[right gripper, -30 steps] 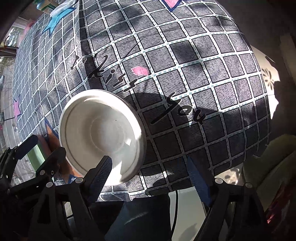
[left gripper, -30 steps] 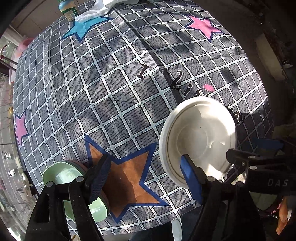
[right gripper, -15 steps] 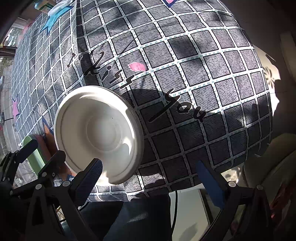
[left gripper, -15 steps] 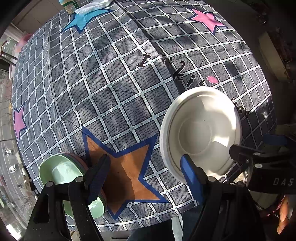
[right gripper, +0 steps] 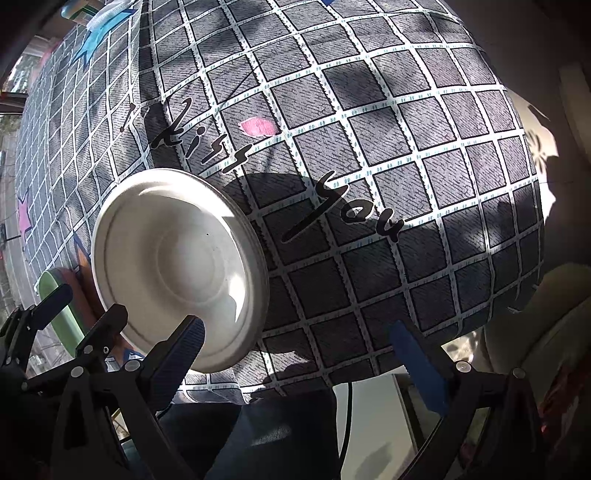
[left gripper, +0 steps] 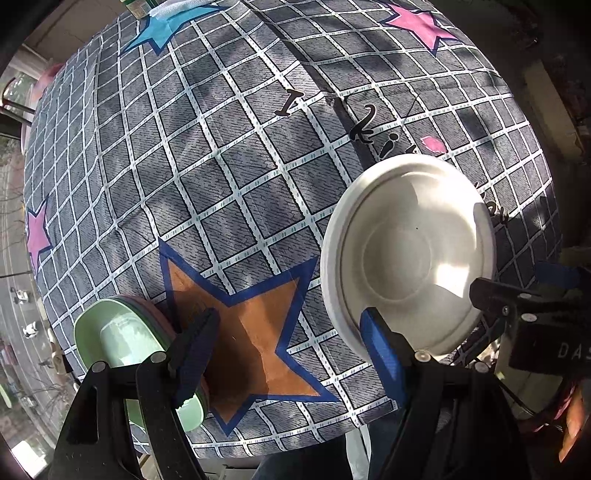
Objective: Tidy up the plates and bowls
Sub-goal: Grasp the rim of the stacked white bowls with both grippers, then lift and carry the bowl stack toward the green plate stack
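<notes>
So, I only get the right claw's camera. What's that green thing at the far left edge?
Observer: A green dish, stacked on a pink dish.
Visitor: Is the other claw holding it?
Observer: No. The left claw is open and holds nothing. It hangs over an orange star printed on the cloth.
Visitor: Any print I'm missing?
Observer: A pink star at the far right corner.

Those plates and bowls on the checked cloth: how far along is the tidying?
Done so far: the white plates sit as a stack, and the green bowl rests on a pink dish. In hand: nothing. The left gripper hangs open over the orange star between the two piles, and the right gripper has just been opening, empty. Left: possibly bringing the piles together.
</notes>
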`<state>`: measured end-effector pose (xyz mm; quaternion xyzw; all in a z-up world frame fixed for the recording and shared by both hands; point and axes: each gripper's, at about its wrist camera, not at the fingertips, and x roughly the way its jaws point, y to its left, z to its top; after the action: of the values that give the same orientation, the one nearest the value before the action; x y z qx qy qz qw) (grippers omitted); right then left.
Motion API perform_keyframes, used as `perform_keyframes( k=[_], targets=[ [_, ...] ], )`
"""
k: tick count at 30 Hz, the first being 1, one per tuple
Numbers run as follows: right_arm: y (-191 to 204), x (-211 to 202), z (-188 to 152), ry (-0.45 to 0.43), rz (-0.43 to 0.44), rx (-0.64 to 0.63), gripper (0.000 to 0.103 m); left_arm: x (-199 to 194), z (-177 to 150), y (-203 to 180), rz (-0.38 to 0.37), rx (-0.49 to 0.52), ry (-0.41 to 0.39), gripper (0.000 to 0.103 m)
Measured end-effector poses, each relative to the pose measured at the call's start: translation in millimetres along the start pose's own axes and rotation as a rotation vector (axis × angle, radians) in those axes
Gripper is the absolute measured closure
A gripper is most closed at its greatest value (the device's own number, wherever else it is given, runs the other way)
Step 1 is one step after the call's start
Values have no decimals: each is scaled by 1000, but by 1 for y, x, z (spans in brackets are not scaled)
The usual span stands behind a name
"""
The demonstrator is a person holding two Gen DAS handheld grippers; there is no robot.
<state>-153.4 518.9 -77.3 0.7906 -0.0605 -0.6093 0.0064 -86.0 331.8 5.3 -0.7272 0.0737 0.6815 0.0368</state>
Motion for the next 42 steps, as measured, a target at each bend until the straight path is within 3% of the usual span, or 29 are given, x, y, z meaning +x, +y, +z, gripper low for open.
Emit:
perform_keyframes(
  k=[24,42],
  targets=[
    [2,16,11,26,-55,-17,1,47,-3,-1,9,-34,34,22],
    [17,51,29,27,-53,-78,1,98,22,-7,-6,-43,54,19]
  ],
)
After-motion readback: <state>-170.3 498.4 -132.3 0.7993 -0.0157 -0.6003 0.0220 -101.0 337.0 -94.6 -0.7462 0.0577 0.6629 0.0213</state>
